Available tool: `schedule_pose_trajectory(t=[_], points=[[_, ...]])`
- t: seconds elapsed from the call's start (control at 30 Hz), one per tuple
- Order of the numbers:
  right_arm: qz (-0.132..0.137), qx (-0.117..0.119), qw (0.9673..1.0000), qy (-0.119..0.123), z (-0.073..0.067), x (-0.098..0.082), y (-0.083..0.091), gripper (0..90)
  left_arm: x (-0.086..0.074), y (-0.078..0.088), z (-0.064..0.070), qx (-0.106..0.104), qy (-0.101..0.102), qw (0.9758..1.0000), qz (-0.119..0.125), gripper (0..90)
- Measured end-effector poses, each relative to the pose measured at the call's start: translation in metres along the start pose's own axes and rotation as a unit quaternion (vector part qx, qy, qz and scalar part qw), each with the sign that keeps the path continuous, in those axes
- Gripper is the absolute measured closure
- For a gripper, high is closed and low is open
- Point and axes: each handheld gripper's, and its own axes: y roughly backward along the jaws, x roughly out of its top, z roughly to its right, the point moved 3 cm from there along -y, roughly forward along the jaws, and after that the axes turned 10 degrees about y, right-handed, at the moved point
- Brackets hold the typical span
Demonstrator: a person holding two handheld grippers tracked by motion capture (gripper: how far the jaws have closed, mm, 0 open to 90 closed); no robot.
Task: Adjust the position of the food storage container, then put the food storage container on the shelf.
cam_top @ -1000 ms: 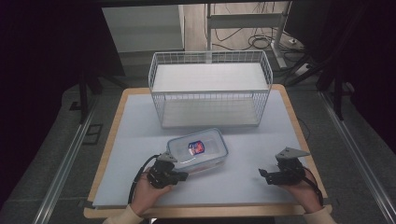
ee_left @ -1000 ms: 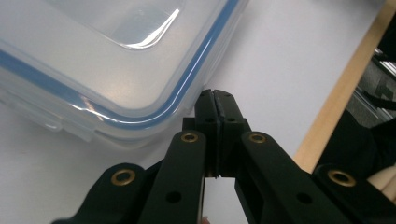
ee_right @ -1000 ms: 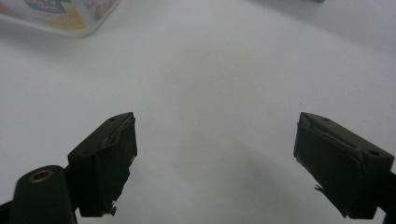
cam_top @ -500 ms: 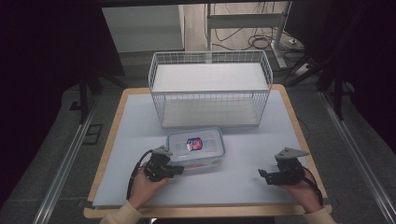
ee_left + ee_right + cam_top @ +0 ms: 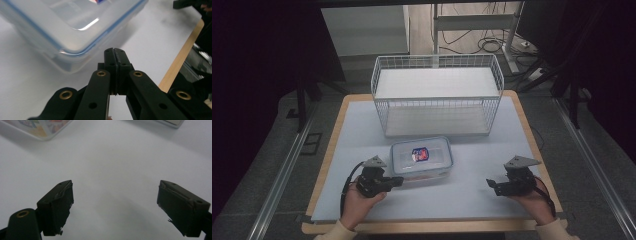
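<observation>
White tabletop [image 5: 472, 195], lidded container [image 5: 422, 159], closed left claw [image 5: 398, 181]

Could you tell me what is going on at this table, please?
A person holds a gripper in each hand over a white mat. The left gripper, jaws shut with nothing between them, sits at the near left corner of a clear lidded container, as if nudging it; whether it touches is unclear. The container lies just in front of a wire basket. The right gripper is open over bare mat, away from the container.
</observation>
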Motion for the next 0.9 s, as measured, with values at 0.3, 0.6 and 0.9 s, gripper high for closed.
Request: schedule_pose_trajectory(t=[0.3, 0.6, 0.9], points=[[0.002, 0.012, 0.9999, 0.007, -0.001, 0.007, -0.007, 15.0, 0.004, 0.021, -0.025, 0.040, 0.044, 0.9967, 0.055, 72.1], [0.002, 0.009, 0.9999, 0.004, 0.000, 0.006, -0.008, 14.9, 0.007, 0.021, -0.036, 0.032, 0.086, 0.9933, 0.070, 33.0], [0.013, 0.008, 0.9999, -0.006, 0.000, 0.004, -0.006, 13.2, 0.011, 0.020, -0.039, 0.030, 0.098, 0.9922, 0.071, 24.6]])
